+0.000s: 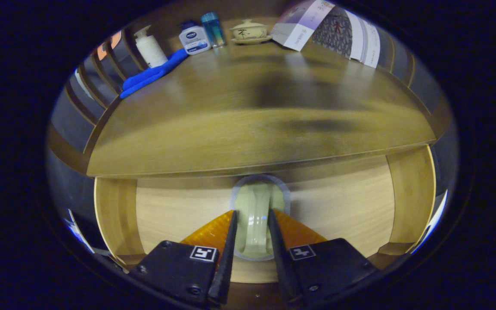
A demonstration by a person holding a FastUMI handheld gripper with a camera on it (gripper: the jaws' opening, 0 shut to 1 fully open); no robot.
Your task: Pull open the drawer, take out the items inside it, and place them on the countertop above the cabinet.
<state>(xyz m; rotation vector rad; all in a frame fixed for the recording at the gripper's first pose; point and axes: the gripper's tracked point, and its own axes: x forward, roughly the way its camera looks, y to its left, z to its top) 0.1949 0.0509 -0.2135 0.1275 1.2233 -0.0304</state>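
Fingers of the gripper were seen closed in on a pale green object, one finger pressed against each of its sides; the object appeared to be a glazed ceramic piece, though its exact kind could not be told; it was held over the open drawer, just below the front edge of the countertop, and whether it rested on the drawer floor or was lifted clear of it could not be judged; a grey ring was seen around the object.

Light wood was shown on the drawer floor, with darker side walls at either side; the drawer was pulled out beneath the countertop.

Several things were set along the far edge of the countertop, well apart from the fingers; a white pump bottle was stood at the far left, with a blue cloth laid just beside it and stretched toward the left edge; a small white bottle with a blue cap was placed next to a blue translucent bottle; a lidded cup on a saucer was set to their right; a patterned box was leaned at the far right; a dark shadow was cast across the middle of the countertop.
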